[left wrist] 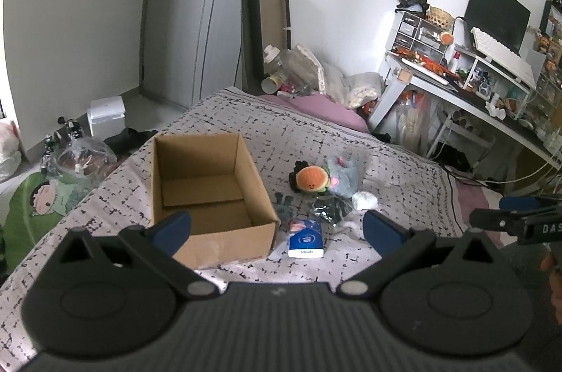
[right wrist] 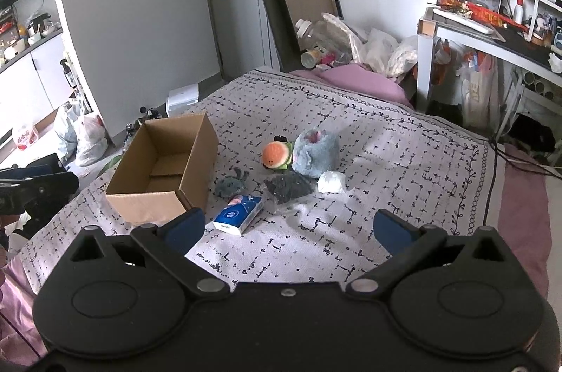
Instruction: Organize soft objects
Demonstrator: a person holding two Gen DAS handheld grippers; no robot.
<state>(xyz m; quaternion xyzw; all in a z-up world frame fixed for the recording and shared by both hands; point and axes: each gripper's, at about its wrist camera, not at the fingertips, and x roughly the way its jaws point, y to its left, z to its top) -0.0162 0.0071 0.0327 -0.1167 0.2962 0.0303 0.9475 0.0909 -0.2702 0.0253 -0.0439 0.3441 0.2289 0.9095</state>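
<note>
- Since the cardboard box (right wrist: 165, 168) on the bed (right wrist: 386, 168) looks bare inside from both views, I judge the sorting has not begun; everything soft is left to move.
- The pile sits just right of the box: an orange round plush (right wrist: 277, 155) touching a grey-blue furry plush (right wrist: 316, 154), a dark clear-wrapped bundle (right wrist: 286, 187) in front of them, a small grey toy (right wrist: 230, 184) nearest the box, a white crumpled wad (right wrist: 331, 182) to the right, and a blue tissue pack (right wrist: 239, 214) closest to me.
- My left gripper (left wrist: 277, 224) hangs over the box's near edge with its jaws spread wide, holding nothing.
- My right gripper (right wrist: 288, 226) hovers short of the tissue pack, jaws likewise wide and bare.
- Writing: the tissue pack carries a round white logo and a line of print on its end, too small for me to read. The letters "DAS" show on the right gripper's body in the left view.
</note>
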